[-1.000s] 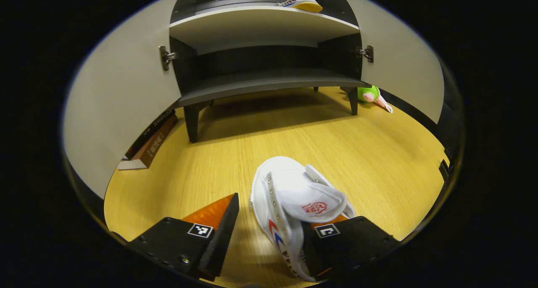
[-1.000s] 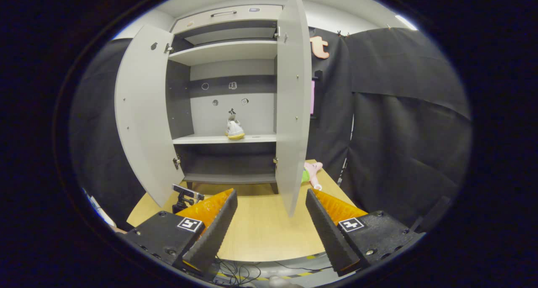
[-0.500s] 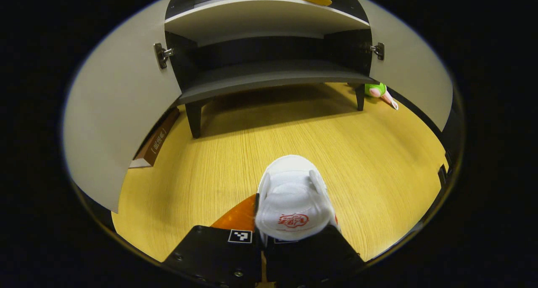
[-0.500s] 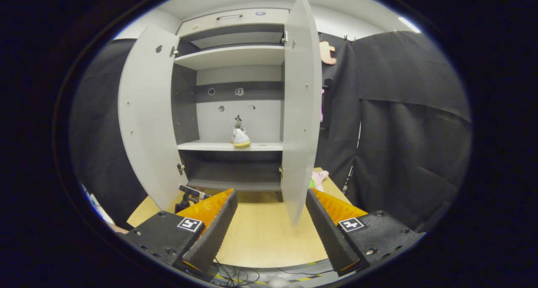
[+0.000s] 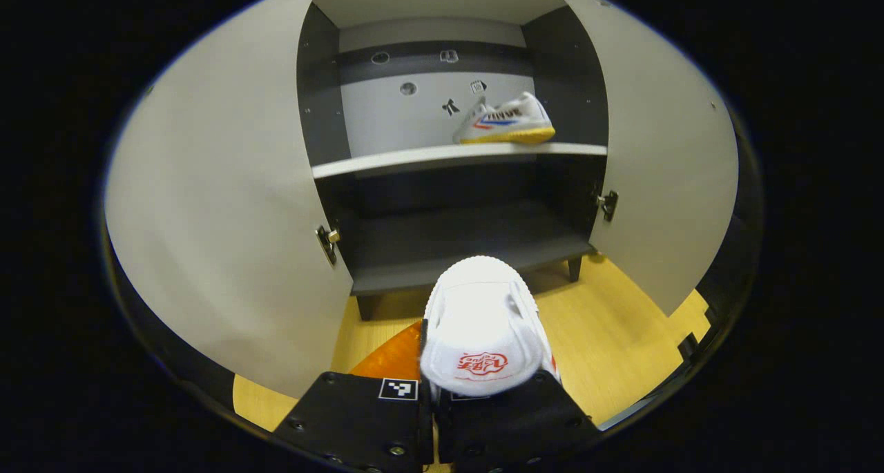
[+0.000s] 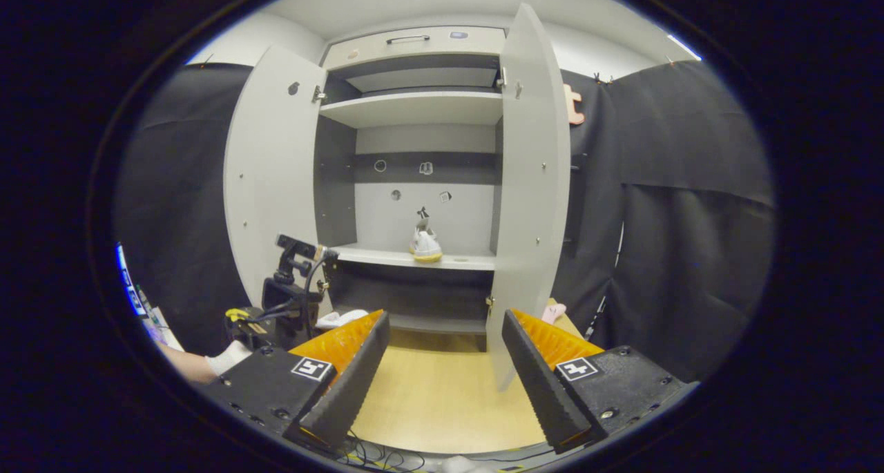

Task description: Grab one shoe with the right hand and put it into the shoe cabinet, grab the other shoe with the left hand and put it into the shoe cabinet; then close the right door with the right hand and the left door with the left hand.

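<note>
L claw clamped on shoe

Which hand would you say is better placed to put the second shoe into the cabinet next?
The left. Its tongs are shut on the white shoe, facing the open cabinet. The right tongs are open and empty, farther back.

White cloth shoe, matt grey cabinet doors, wood-grain floor
</note>
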### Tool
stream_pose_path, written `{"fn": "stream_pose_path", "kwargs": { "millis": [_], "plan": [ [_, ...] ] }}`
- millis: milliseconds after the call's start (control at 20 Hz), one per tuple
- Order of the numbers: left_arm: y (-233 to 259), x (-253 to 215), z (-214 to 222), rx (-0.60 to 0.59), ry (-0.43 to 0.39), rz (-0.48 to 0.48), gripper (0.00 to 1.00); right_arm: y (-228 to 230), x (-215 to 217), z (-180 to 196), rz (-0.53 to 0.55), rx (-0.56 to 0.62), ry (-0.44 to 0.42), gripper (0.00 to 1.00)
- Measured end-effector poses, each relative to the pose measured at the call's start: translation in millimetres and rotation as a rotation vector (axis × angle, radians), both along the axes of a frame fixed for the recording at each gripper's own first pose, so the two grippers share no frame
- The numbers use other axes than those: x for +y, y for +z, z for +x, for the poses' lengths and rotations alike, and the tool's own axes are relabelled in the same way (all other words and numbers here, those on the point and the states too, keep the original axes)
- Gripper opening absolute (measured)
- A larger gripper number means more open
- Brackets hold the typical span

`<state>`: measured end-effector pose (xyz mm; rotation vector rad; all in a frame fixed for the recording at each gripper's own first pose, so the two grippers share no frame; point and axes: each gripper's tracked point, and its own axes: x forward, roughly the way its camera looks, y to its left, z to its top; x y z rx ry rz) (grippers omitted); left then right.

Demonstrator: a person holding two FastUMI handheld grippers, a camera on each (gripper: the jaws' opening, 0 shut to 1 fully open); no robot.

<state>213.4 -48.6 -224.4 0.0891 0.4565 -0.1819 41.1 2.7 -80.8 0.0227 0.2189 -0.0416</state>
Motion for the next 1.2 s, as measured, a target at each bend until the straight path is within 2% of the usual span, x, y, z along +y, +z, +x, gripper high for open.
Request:
{"fn": "stream_pose_path", "kwargs": {
  "millis": [350, 400, 450, 850, 1050, 1200],
  "plan": [
    [122.3, -8.8, 44.2, -0.168, 0.080, -0.032, 0.12, 9.5, -1.2, 14.1, -0.002, -0.040, 0.079, 1.00],
    [121.9, -12.5, -16.6, -0.189, 0.095, -0.029, 0.12, 12.3, -1.8, 15.7, -0.005, -0.049, 0.087, 1.00],
    [126.8, -9.0, 38.5, -0.200, 0.110, -0.030, 0.12, 14.4, -1.3, 17.0, -0.007, -0.056, 0.098, 1.00],
    [170.1, -9.4, 103.1, -0.270, 0.172, -0.036, 0.11, 7.8, -9.1, 25.9, -0.027, -0.040, 0.137, 1.00],
    [171.5, -10.3, 131.4, -0.257, 0.199, -0.042, 0.11, 4.7, -21.1, 25.6, -0.042, -0.022, 0.125, 1.00],
    [171.2, -8.4, 169.7, -0.263, 0.225, -0.020, 0.12, -5.0, -35.8, 24.8, -0.059, 0.012, 0.099, 1.00]
  ]
}}
